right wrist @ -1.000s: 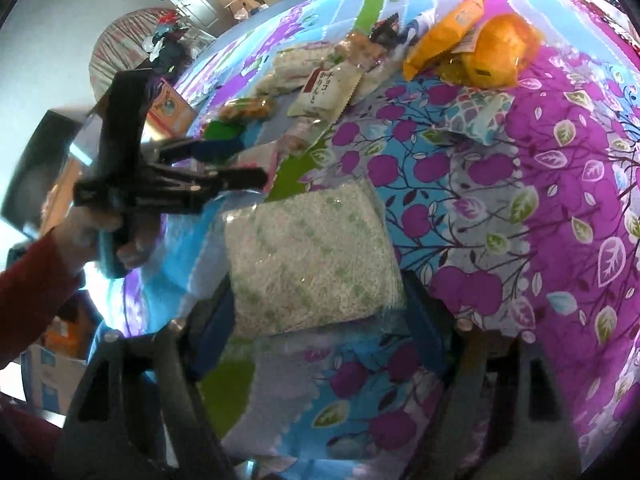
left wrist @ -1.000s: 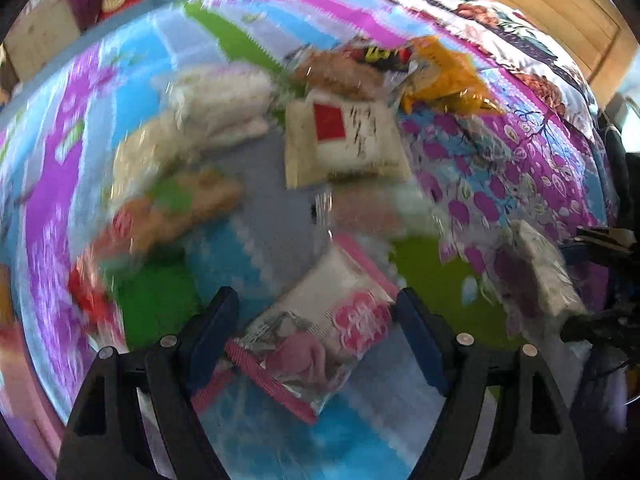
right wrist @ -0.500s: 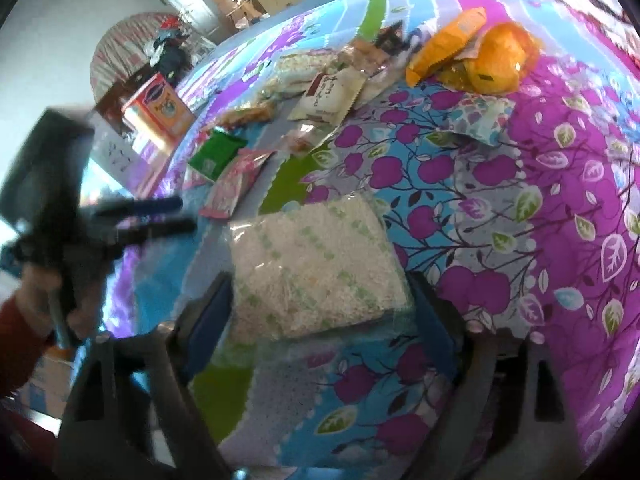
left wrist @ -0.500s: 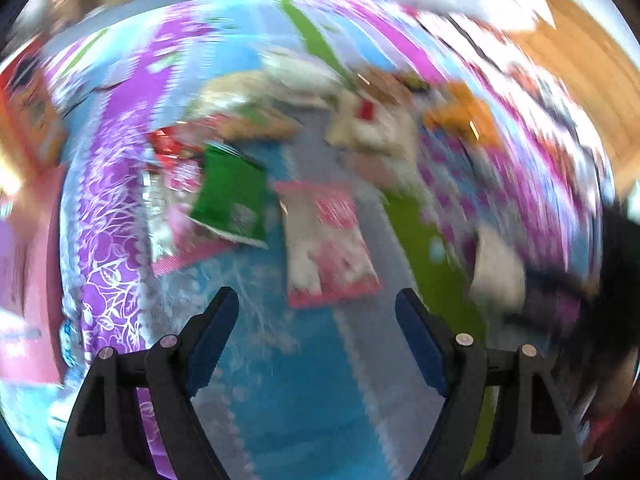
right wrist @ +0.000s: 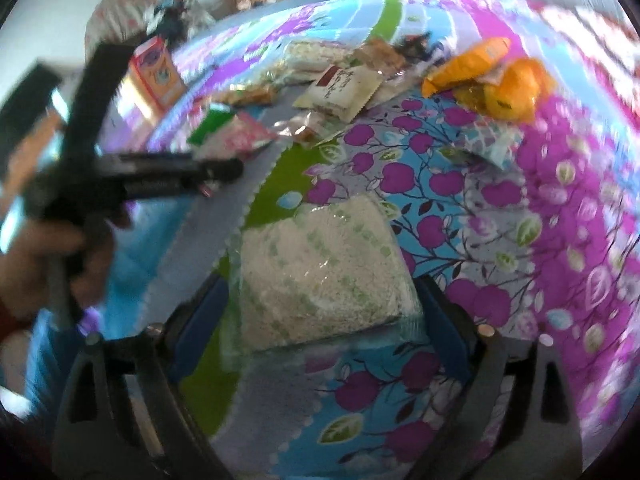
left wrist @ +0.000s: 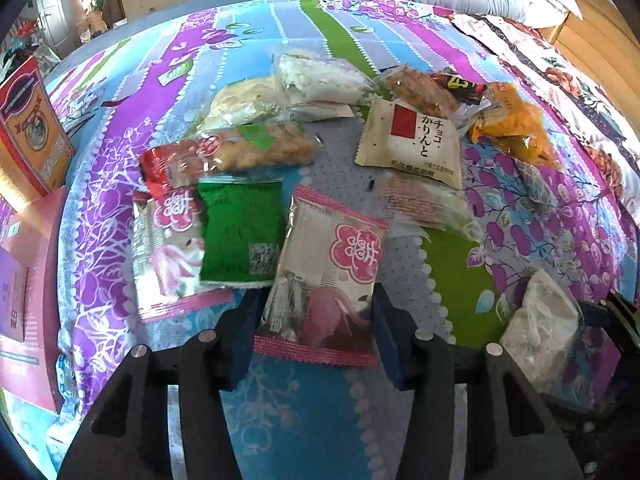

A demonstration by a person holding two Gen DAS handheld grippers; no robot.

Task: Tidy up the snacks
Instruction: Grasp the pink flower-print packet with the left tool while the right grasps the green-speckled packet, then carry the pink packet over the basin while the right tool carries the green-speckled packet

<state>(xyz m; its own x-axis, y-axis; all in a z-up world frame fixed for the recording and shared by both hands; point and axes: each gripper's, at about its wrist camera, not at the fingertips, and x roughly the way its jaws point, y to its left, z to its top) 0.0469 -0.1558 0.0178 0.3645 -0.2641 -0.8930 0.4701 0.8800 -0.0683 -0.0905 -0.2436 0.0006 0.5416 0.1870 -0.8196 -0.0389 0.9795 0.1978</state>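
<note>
1. Lying spread across a bed with a bright purple, blue and green patterned cover [left wrist: 256, 32] are many snack packets, seen from two wrist cameras.
2. The left hand-held gripper [left wrist: 316, 336] has just been closing its jaws, and its blue pads now press on both side edges of a clear packet with pink borders and a pink flower logo [left wrist: 332, 280], whose far end lies on the cover.
3. Just left of that packet lies a flat green foil packet [left wrist: 240, 232], overlapping a second pink flower-logo packet [left wrist: 168, 248].
4. Beyond them sit a clear bag of golden-brown snacks [left wrist: 256, 148], a cream packet with a red square and black Japanese lettering [left wrist: 412, 144], and crinkled orange wrappers [left wrist: 516, 128].
5. The right hand-held gripper [right wrist: 324, 316] has just been opening its jaws; they stand wide on either side of a clear bag of pale crumbly snack with green print [right wrist: 320, 272], which lies flat on the cover, and whether the pads touch it I cannot tell.
6. An orange carton [left wrist: 28, 128] stands at the bed's left edge.
7. In the right view a person's hand [right wrist: 48, 256], blurred, holds the left tool.
</note>
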